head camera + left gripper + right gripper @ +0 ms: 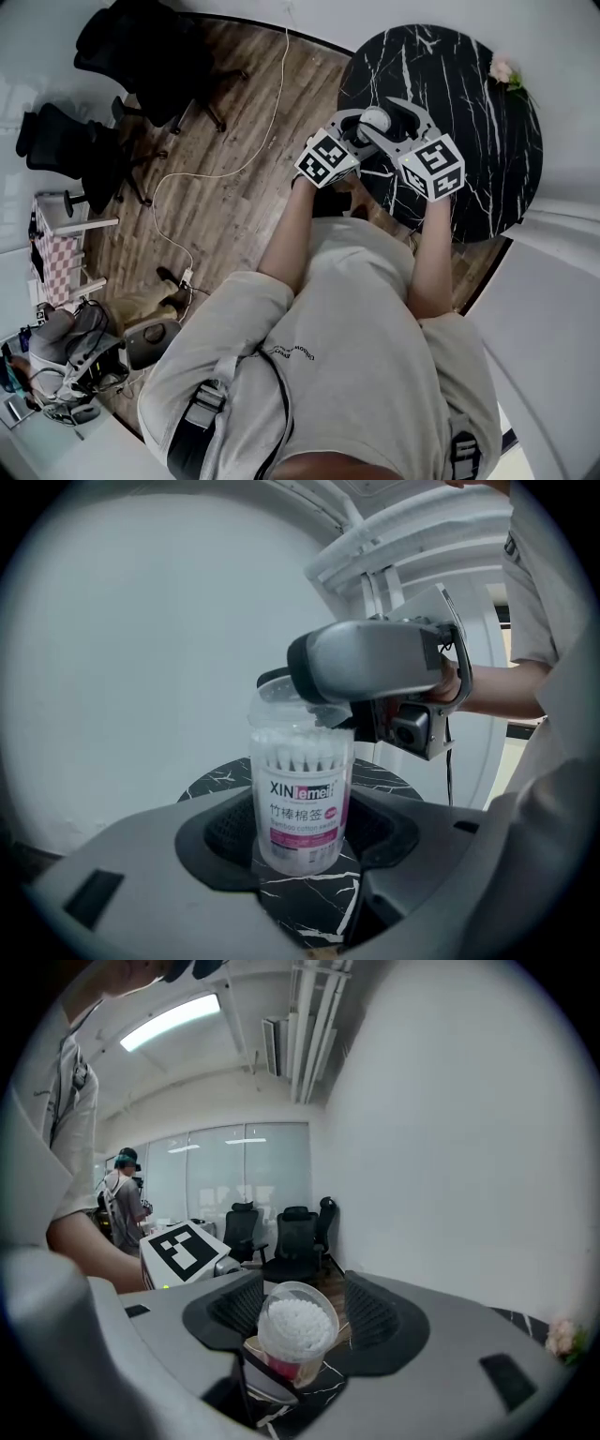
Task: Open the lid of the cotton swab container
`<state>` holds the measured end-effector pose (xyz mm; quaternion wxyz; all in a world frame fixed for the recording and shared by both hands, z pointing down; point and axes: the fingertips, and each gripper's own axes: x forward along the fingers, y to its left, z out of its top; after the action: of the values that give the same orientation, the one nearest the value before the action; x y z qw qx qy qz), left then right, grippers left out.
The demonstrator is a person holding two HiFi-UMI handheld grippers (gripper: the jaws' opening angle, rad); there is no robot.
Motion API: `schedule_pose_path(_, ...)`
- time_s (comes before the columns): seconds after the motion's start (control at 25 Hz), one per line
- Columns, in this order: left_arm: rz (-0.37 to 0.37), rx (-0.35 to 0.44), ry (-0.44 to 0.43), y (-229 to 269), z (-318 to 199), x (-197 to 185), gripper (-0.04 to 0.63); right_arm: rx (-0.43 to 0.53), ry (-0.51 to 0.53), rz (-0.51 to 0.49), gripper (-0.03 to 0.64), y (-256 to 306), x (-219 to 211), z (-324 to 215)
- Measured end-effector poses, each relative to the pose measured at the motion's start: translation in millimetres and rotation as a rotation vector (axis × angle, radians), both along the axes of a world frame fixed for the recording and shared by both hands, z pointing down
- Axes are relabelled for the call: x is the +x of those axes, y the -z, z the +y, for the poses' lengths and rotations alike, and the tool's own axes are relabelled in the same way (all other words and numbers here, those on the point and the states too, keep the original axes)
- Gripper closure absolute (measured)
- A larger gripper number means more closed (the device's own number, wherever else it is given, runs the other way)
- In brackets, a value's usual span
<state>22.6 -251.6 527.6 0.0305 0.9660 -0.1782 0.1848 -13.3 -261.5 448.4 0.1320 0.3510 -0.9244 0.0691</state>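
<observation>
The clear cotton swab container (300, 803) with a pink and white label stands upright on the black marble table (469, 112). My left gripper (300, 846) is shut on its lower body, a pad against each side. My right gripper (375, 667) reaches in from the right at the top, one jaw lying across the clear lid (277, 691). In the right gripper view, white swab heads show through the lid (298, 1321), which sits between the pads of my right gripper (302, 1330). In the head view both grippers meet at the container (375, 119).
A small pink flower (504, 71) lies at the table's far edge. Black office chairs (141, 56) and a white cable (216, 173) are on the wooden floor to the left. Another person (122, 1204) stands far back in the room.
</observation>
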Motion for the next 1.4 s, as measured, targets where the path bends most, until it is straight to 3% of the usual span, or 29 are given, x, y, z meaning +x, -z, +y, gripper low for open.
schedule_pose_path(0.52, -0.007, 0.005, 0.001, 0.4, -3.0, -0.8, 0.328, 0.141, -0.165, 0.041, 0.324, 37.7, 36.7, -15.8)
schedule_pose_path(0.8, -0.013, 0.024, 0.0, 3.5, -4.2, 0.9, 0.328, 0.164, -0.252, 0.025, 0.324, 44.2, 58.6, -21.3)
schedule_pose_path(0.96, 0.006, 0.023, 0.006, 8.6, -5.6, 0.1, 0.328, 0.177, -0.308, 0.084, 0.324, 38.9, 71.1, -26.5)
schedule_pose_path(1.08, 0.011, 0.04, 0.006, 12.7, -7.8, 0.2, 0.328, 0.172, -0.318, 0.138, 0.324, 29.3, 73.7, -28.1)
schedule_pose_path(1.4, 0.011, 0.056, 0.014, 18.6, -5.8, -1.7, 0.328, 0.14, -0.332, 0.161, 0.324, 14.0, 76.7, -27.2)
